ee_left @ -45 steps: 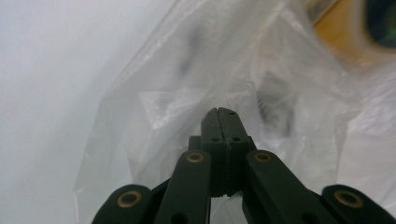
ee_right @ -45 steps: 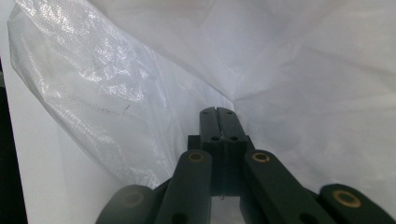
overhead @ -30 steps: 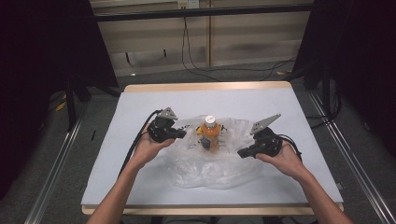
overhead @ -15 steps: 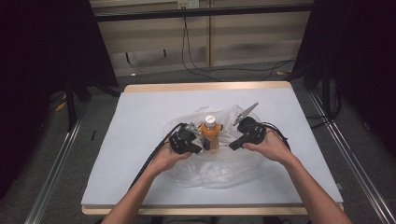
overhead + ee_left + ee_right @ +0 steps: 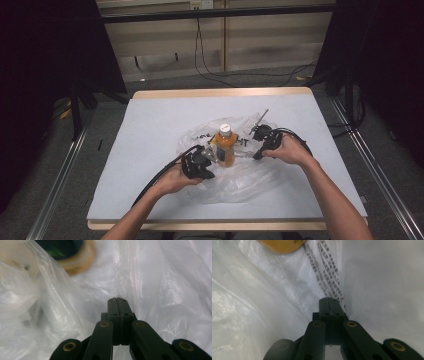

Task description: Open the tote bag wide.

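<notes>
My left gripper [image 5: 204,161] sits just left of the upright clear plastic bottle of orange drink with a white cap [image 5: 225,145], and my right gripper [image 5: 261,141] just right of it. The bottle stands in the middle of the white-covered table [image 5: 150,130], inside a crumpled clear plastic bag with black print [image 5: 250,175]. In the left gripper view my jaws are pressed together with bag film [image 5: 162,290] bunched at their tip. My right jaws are likewise pressed flat at the bag's printed strip [image 5: 325,272]; whether either pair pinches film I cannot tell.
</notes>
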`<state>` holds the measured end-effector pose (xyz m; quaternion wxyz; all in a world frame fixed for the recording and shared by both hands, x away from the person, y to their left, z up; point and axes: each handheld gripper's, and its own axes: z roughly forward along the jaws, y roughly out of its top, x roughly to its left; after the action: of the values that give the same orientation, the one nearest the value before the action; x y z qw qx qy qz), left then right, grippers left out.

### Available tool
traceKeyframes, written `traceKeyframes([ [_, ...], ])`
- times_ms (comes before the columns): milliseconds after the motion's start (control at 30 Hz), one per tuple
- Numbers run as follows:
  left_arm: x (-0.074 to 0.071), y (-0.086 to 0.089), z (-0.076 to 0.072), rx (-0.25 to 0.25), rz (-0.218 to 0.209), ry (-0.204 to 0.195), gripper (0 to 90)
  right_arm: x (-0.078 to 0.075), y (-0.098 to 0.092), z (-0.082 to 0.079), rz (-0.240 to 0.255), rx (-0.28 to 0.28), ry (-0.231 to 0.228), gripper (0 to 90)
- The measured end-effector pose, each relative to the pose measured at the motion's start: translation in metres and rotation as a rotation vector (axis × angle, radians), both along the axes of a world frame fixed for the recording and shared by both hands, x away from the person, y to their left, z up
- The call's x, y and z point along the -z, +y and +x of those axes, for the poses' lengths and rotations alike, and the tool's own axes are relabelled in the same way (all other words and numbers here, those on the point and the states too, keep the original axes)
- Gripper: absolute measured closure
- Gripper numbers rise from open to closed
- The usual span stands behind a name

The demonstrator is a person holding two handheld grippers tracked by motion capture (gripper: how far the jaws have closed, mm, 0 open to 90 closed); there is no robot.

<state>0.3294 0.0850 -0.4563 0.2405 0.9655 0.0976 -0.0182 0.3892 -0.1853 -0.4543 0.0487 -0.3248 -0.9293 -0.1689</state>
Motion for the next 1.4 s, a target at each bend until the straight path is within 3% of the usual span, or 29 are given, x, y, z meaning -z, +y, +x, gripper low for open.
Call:
traceKeyframes([
  [100,0.0,0.006,-0.01,0.019,-0.002,0.019,90.0,0.0,-0.007,-0.001,-0.013,-0.015,0.018,90.0],
  [167,-0.001,0.009,-0.014,0.019,0.013,0.011,90.0,-0.001,-0.012,-0.003,-0.019,-0.014,0.024,90.0],
  [333,-0.003,0.017,-0.016,0.041,0.035,0.032,90.0,-0.002,-0.014,-0.008,-0.048,-0.025,0.031,90.0],
  [400,-0.003,0.021,-0.017,0.042,0.033,0.038,90.0,-0.002,-0.017,-0.01,-0.056,-0.05,0.026,90.0],
  [533,-0.002,0.029,-0.02,0.033,0.018,0.037,90.0,-0.004,-0.029,-0.015,-0.078,-0.035,0.044,90.0],
  [567,-0.002,0.029,-0.018,0.05,0.019,0.03,90.0,-0.004,-0.033,-0.016,-0.082,-0.043,0.034,90.0],
  [600,-0.002,0.03,-0.018,0.03,0.011,0.039,90.0,-0.004,-0.034,-0.018,-0.079,-0.03,0.044,90.0],
  [667,-0.002,0.031,-0.017,0.009,-0.017,0.036,90.0,-0.007,-0.035,-0.019,-0.064,-0.035,0.023,90.0],
  [800,-0.016,0.028,-0.011,0.003,-0.082,0.019,90.0,-0.019,-0.031,-0.018,0.033,-0.026,-0.001,90.0],
  [1000,-0.041,0.028,-0.004,0.0,-0.162,-0.006,89.1,-0.037,-0.011,-0.015,0.058,-0.067,-0.04,90.0],
  [1100,-0.053,0.028,0.006,-0.027,-0.179,-0.037,90.0,-0.041,-0.003,-0.01,0.048,-0.085,-0.055,90.0],
  [1200,-0.057,0.027,0.025,-0.077,-0.16,-0.065,90.0,-0.042,0.006,-0.001,0.034,-0.084,-0.058,90.0],
  [1267,-0.051,0.028,0.043,-0.12,-0.146,-0.056,90.0,-0.04,0.009,0.005,0.016,-0.092,-0.056,90.0],
  [1333,-0.038,0.029,0.063,-0.189,-0.107,-0.053,90.0,-0.035,0.009,0.012,0.029,-0.079,-0.052,90.0],
  [1367,-0.031,0.029,0.07,-0.221,-0.107,-0.029,90.0,-0.03,0.008,0.016,0.017,-0.068,-0.048,90.0],
  [1400,-0.027,0.032,0.079,-0.206,-0.07,-0.03,90.0,-0.026,0.007,0.018,0.009,-0.06,-0.038,90.0],
])
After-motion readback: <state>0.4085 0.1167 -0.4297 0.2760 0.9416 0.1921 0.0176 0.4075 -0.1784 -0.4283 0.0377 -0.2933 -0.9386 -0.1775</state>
